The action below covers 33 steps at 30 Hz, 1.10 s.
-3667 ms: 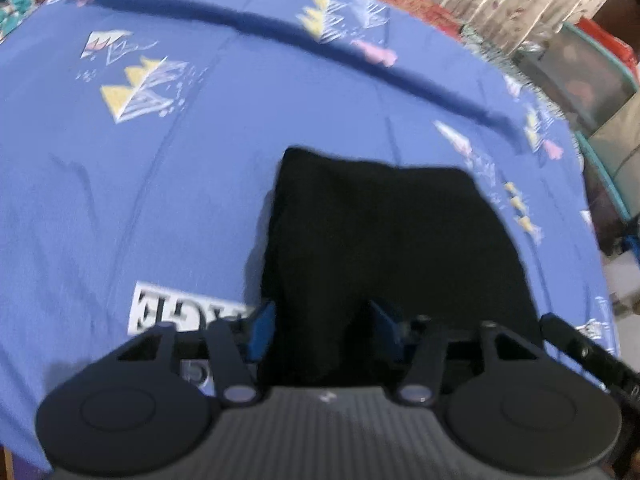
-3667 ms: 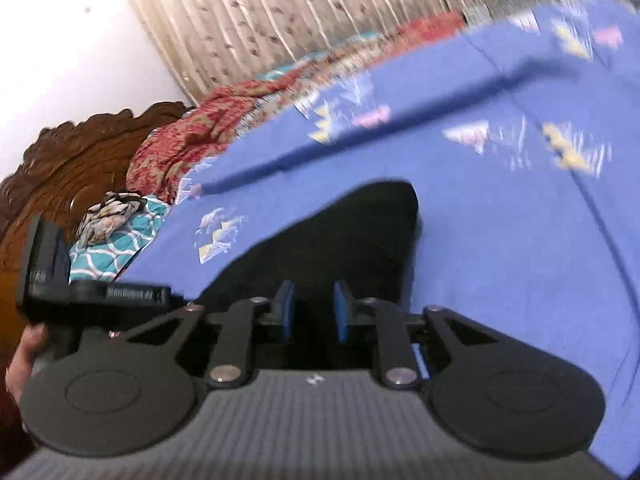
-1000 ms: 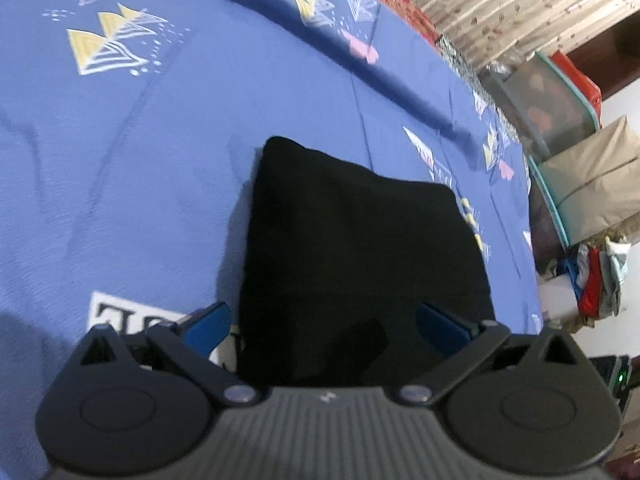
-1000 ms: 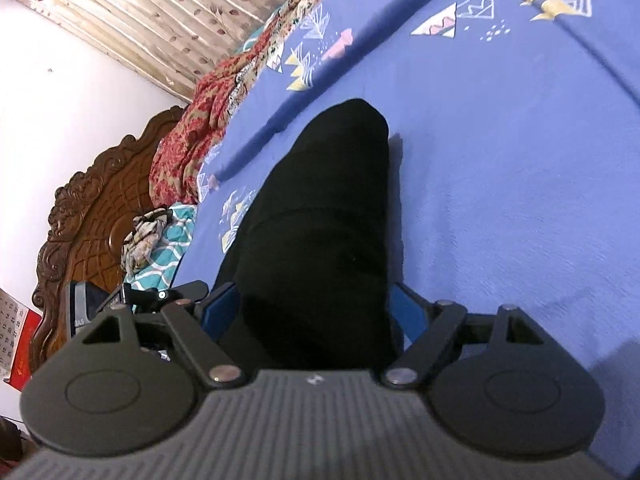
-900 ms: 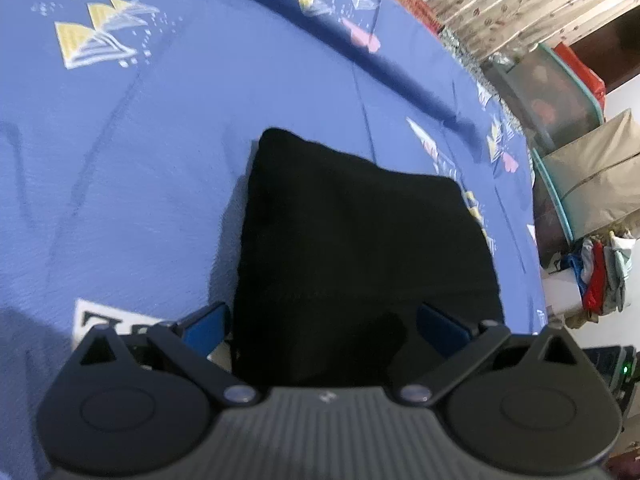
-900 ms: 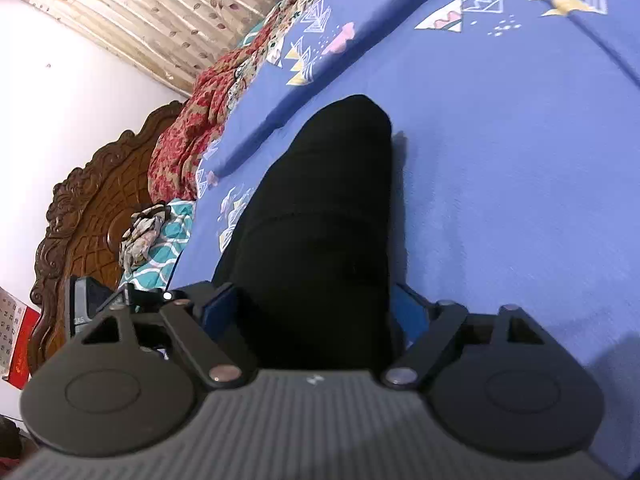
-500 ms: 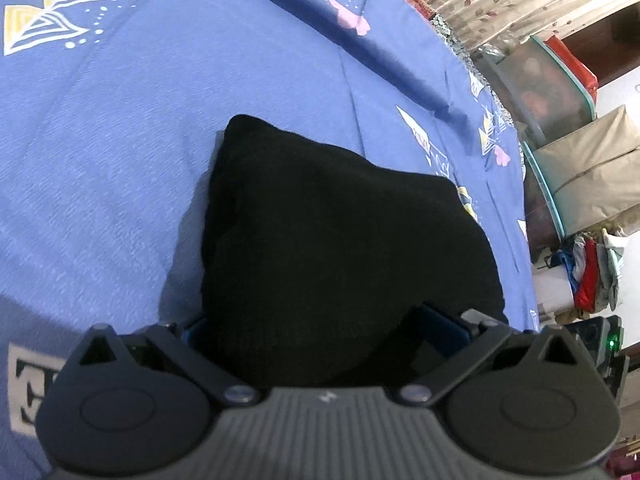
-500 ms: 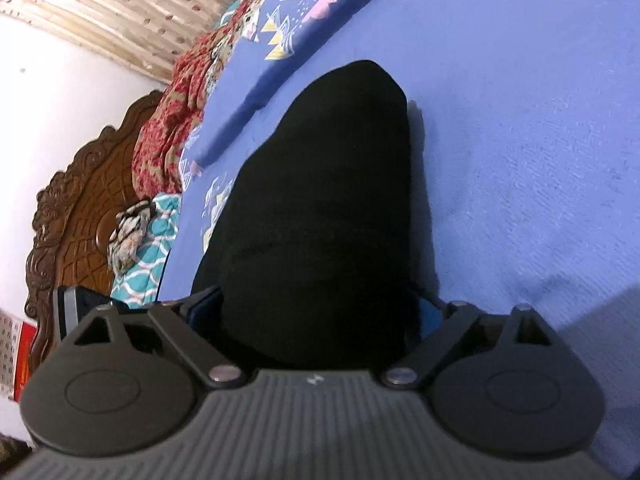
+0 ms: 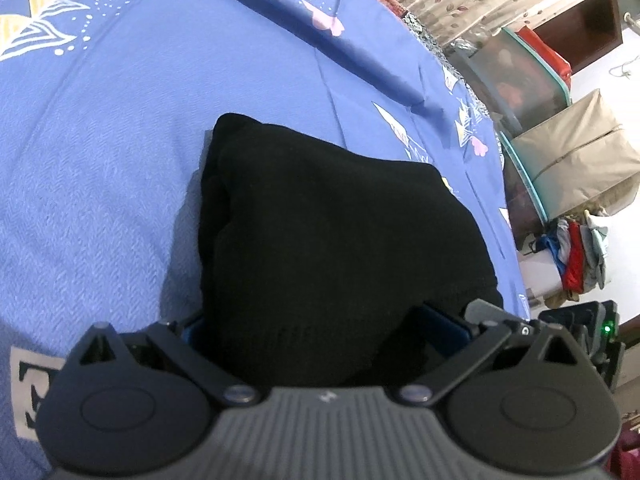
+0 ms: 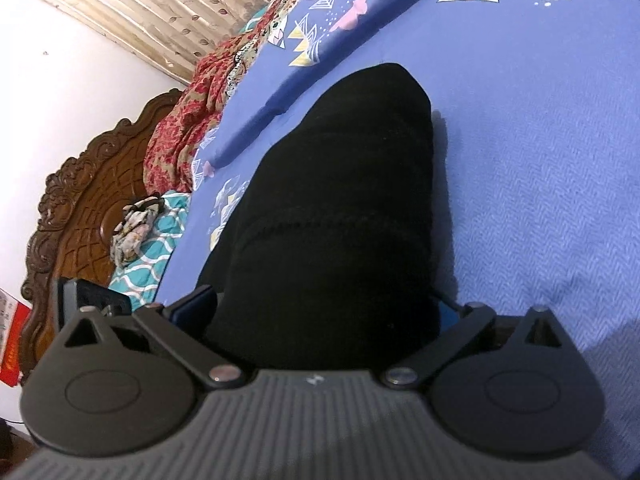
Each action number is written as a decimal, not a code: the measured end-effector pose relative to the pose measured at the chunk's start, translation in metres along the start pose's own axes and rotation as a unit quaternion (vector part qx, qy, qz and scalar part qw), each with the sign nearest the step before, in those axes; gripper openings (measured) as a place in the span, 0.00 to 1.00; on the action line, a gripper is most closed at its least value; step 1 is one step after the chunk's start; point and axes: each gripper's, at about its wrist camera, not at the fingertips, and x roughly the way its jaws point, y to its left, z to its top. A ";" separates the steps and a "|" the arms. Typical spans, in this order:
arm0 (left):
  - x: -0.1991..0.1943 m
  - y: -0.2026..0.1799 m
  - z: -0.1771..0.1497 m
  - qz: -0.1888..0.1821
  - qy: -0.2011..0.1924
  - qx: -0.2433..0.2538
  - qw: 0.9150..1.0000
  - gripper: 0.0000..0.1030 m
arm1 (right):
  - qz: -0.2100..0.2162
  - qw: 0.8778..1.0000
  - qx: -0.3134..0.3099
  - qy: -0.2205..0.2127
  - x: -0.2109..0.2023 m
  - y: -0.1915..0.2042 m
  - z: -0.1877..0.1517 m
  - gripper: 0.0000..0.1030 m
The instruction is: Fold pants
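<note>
The black pants (image 9: 328, 220) lie folded into a thick bundle on the blue patterned bedsheet (image 9: 100, 200). My left gripper (image 9: 320, 320) is open wide, its blue pads (image 9: 440, 320) standing either side of the bundle's near end. In the right wrist view the same pants (image 10: 340, 200) stretch away from my right gripper (image 10: 320, 308). Its jaws are opening, with the bundle's end lying between them and its blue pads (image 10: 196, 304) off to the sides. The cloth hides the pad tips of both grippers.
A carved wooden headboard (image 10: 72, 208), a red patterned blanket (image 10: 192, 128) and a teal pillow (image 10: 152, 248) lie beyond the sheet on one side. Storage boxes (image 9: 528, 80), a beige bag (image 9: 576, 160) and a clothes pile (image 9: 580, 252) stand past the bed's other edge.
Both grippers, earlier shut on the pants, now stand open. Over the last second both sank closer over the bundle, and the right jaws spread wider.
</note>
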 end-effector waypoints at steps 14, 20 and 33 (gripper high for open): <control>0.006 -0.015 -0.003 0.030 0.002 0.004 1.000 0.85 | -0.015 1.000 -0.007 0.005 0.010 0.014 -0.003 0.74; -0.010 -0.037 0.001 0.009 -0.030 0.016 0.999 0.51 | -0.027 0.996 -0.079 -0.005 -0.002 0.036 0.000 0.47; 0.020 -0.105 0.138 0.022 -0.135 0.135 0.981 0.49 | 0.004 0.976 -0.178 -0.128 0.012 0.052 0.123 0.47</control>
